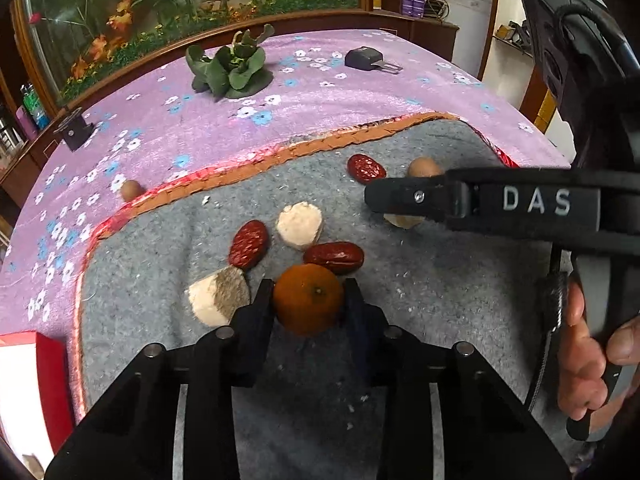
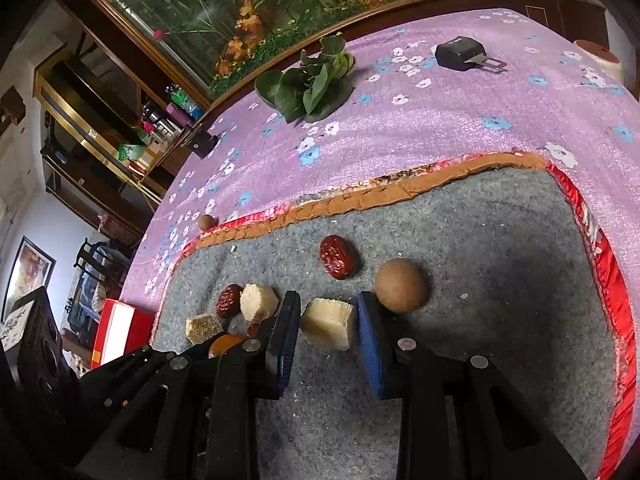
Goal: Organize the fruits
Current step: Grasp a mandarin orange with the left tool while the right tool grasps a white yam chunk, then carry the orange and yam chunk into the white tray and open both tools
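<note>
Holding the tangerine (image 1: 308,298) in the left tongs (image 1: 309,300), the person should close the right tongs (image 2: 329,320), which straddle the pale chunk (image 2: 329,323) slightly wide, gently before lifting.

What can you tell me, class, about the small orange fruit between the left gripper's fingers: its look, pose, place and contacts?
The orange fruit is small, round and deep orange, with a dull, finely pitted skin and a dark stem dimple facing up towards the camera. It sits on the grey felt mat between the fingers of the left gripper, which stand close against both sides. A red date lies just beyond it, nearly touching.
</note>
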A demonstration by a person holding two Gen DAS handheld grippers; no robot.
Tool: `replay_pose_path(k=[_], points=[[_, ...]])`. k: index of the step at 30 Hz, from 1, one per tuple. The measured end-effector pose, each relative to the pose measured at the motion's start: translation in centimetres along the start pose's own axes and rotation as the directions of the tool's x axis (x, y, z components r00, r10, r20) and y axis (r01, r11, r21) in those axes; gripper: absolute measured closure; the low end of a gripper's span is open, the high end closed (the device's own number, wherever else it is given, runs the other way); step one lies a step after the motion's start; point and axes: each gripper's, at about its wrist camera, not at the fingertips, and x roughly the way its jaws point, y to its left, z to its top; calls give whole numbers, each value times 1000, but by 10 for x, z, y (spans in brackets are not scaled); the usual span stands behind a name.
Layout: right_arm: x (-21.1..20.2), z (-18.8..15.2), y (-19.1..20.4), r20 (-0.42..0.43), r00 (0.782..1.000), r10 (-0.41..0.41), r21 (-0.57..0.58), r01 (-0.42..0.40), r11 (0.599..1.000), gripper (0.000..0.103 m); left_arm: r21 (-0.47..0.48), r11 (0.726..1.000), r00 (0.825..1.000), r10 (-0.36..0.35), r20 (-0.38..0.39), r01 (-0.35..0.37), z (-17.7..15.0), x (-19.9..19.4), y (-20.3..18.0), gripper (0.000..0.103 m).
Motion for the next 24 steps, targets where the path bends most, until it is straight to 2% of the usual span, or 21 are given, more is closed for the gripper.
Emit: replay_pose_path(k=[4, 10, 19, 24], points=[[-8, -5, 7, 26, 1000, 11, -17, -10, 1000, 73, -12, 1000, 1000, 5, 25, -5, -11, -21, 5, 73], [-19, -28, 32, 11, 999, 49, -54, -48, 997, 73, -70, 996, 994, 59, 93, -52, -41, -73, 29, 72], [-19, -75, 115, 1, 993, 119, -199, -116, 973, 73, -190, 972, 976, 164, 140, -136, -97, -124, 75, 72], [-11, -99, 170, -16, 986, 163, -281, -161, 946, 74, -257, 945, 955, 249, 161, -202, -124, -146, 110, 72]])
